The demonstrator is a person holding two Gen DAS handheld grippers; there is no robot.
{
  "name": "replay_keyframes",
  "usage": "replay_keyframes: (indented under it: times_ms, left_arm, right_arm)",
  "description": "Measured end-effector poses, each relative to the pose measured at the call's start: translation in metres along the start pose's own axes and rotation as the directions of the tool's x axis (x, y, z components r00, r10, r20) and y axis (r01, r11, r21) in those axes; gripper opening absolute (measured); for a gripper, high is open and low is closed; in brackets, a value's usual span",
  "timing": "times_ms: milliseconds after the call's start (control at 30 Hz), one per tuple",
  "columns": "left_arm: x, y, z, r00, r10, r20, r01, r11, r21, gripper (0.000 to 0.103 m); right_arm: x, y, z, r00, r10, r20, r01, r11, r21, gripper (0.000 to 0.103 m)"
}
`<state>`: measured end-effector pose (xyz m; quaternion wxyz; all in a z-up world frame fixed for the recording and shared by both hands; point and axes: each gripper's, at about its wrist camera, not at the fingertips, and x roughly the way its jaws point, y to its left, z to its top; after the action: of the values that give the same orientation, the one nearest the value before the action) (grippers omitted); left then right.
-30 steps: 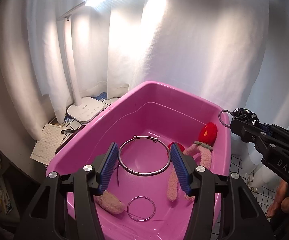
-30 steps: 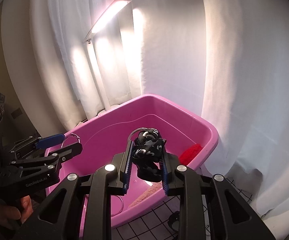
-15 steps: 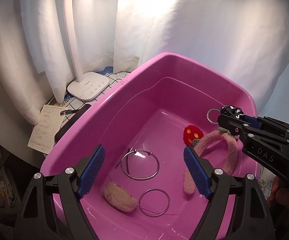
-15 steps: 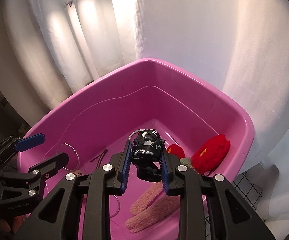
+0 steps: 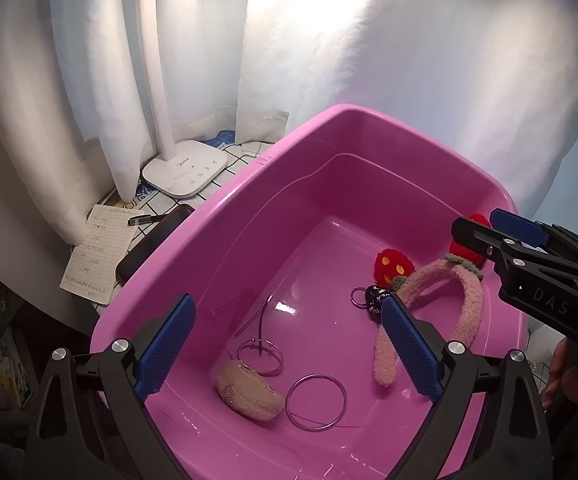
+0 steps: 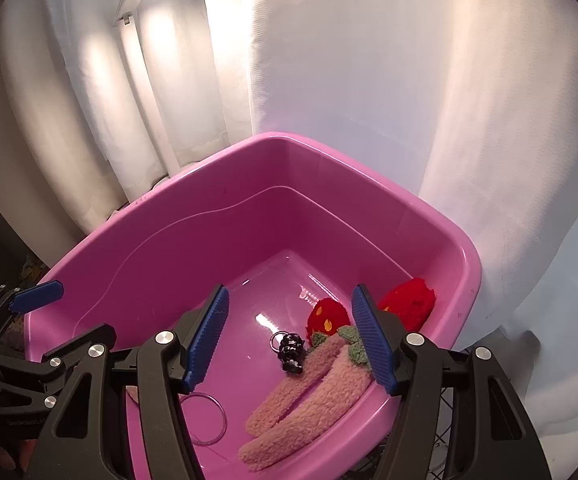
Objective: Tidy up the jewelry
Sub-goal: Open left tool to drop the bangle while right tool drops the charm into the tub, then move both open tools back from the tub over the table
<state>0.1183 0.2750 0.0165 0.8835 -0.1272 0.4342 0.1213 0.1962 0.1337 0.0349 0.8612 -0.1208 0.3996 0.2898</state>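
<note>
both held over the pink tub point(image 5: 225, 216): left gripper point(image 5: 287, 350) spread wide and empty, right gripper point(image 6: 287, 340) likewise wide, gripping nothing. black beaded keychain point(image 6: 291, 350) lying on the tub floor, just beside the fuzzy pink headband point(image 6: 309, 392) with red strawberries. two silver bangles point(image 5: 316, 402) near a plush hair clip point(image 5: 249, 390).

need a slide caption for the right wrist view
Open right gripper above pink tub, black keychain charm lying on the tub floor beside fuzzy strawberry headband.
</note>
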Motion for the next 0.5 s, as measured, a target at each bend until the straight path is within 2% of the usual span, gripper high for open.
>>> replay_keyframes:
  times_ms: [500]
  left_arm:
    - [-0.016,0.001,-0.008,1.0,0.003,0.014,-0.003,1.0,-0.007,0.096]
  right_arm:
    - [-0.018,0.006,-0.008,0.999,-0.02,0.035,0.02,1.0,0.018,0.066]
